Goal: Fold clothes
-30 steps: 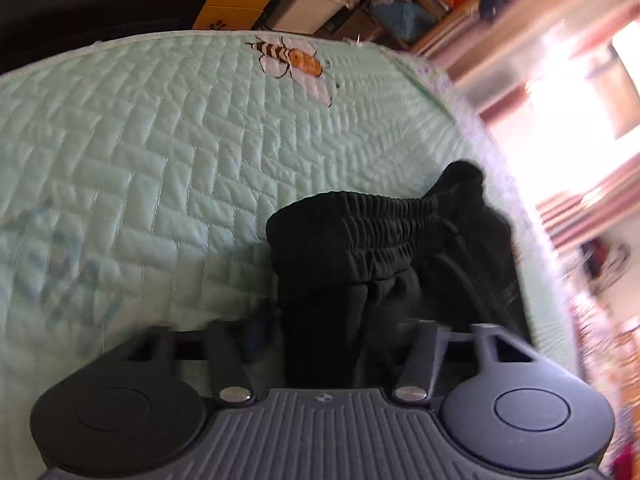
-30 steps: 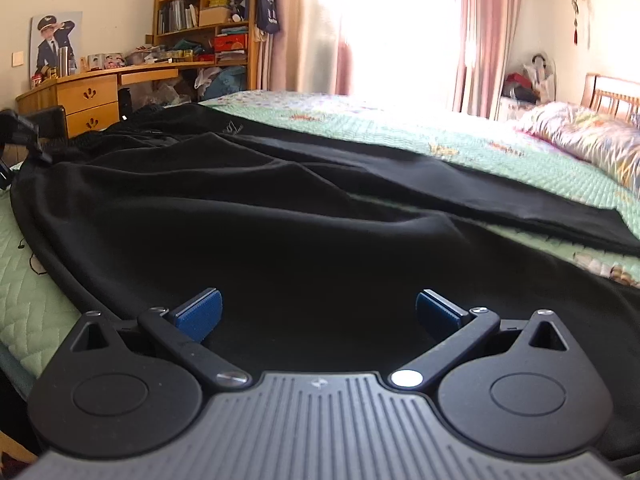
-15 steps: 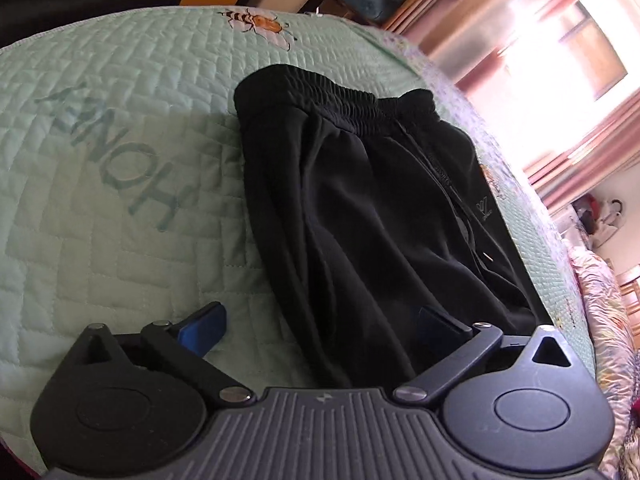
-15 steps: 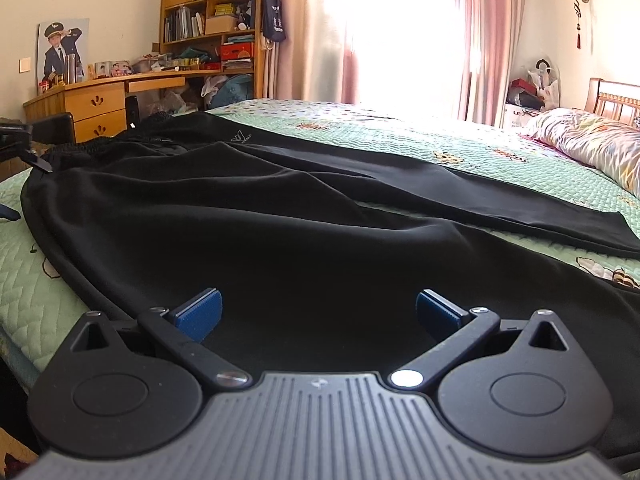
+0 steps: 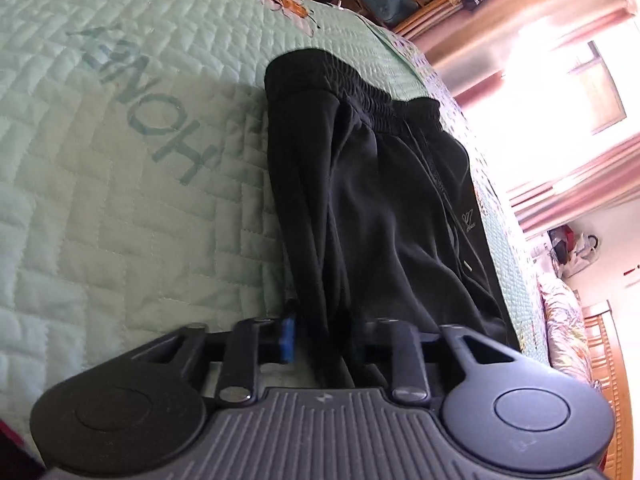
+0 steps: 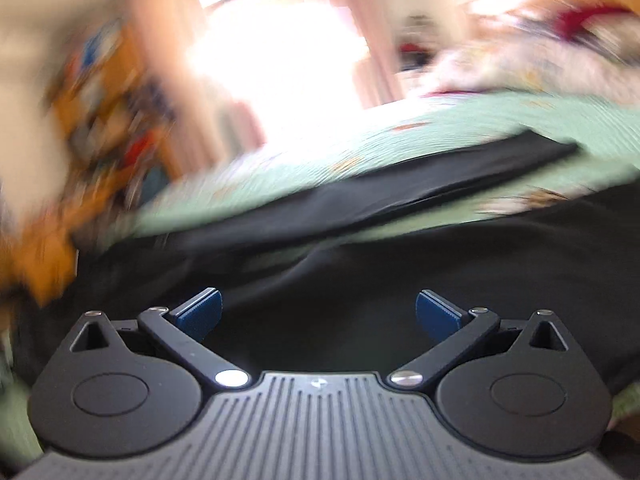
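A pair of black trousers [image 5: 384,208] lies on a pale green quilted bedspread [image 5: 100,220], and every place here is given from those trousers. Left of them the bedspread carries large teal letters [image 5: 148,108] reading upside down; beyond the waistband [image 5: 360,88] an orange bee print [image 5: 288,2] shows. The waistband is elastic and gathered, the fabric below it falls in long soft folds, a seam stripe runs down the leg, and a small white logo [image 5: 467,220] sits toward the right edge.

The left tool [image 5: 324,336] is at the near end of the trousers, its jaws closing with a bunched fold of the black cloth between them; the blue pad [image 5: 287,340] stands just beside that fold, and the other pad is hidden by cloth, so a firm grip cannot be told.

The right wrist view is blurred. There the right tool [image 6: 319,316] hovers over the broad black cloth with its jaws spread wide and nothing held. A trouser leg [image 6: 440,178] stretches away across the green bedspread.
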`<state>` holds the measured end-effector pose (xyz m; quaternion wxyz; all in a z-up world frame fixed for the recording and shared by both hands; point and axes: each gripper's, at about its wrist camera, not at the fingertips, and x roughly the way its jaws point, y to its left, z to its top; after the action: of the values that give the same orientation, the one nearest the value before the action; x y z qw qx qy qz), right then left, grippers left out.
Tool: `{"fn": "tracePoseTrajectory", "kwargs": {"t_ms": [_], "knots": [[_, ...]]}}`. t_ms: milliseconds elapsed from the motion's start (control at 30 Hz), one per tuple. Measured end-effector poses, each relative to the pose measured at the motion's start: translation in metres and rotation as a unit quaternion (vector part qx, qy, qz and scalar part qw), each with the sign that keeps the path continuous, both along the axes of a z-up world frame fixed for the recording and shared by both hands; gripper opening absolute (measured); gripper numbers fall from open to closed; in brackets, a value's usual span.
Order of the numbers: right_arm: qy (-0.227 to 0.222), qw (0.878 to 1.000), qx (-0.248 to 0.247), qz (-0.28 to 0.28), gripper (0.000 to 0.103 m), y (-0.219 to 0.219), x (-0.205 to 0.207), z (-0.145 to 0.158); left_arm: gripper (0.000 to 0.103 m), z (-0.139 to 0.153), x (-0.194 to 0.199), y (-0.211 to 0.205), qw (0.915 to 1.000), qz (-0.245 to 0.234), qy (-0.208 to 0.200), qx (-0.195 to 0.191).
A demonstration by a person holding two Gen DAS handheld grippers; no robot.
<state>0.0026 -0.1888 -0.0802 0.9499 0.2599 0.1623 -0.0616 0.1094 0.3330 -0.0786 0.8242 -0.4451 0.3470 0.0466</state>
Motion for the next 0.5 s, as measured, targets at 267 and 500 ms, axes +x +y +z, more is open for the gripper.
{"fn": "tracePoseTrajectory", "kwargs": {"t_ms": [267,500], "knots": [[-0.037,0.94,0.281,-0.188,0.103,-0.123,-0.09,-0.035,0.099,0.006,-0.018,-0.002,0.9997,-0.001,-0.023,0.003],[-0.032,0.902,0.361,-0.234,0.103,-0.149,-0.123,-0.066,0.102,0.009,-0.017,-0.012,0.9995,-0.006,-0.017,0.027]]}}
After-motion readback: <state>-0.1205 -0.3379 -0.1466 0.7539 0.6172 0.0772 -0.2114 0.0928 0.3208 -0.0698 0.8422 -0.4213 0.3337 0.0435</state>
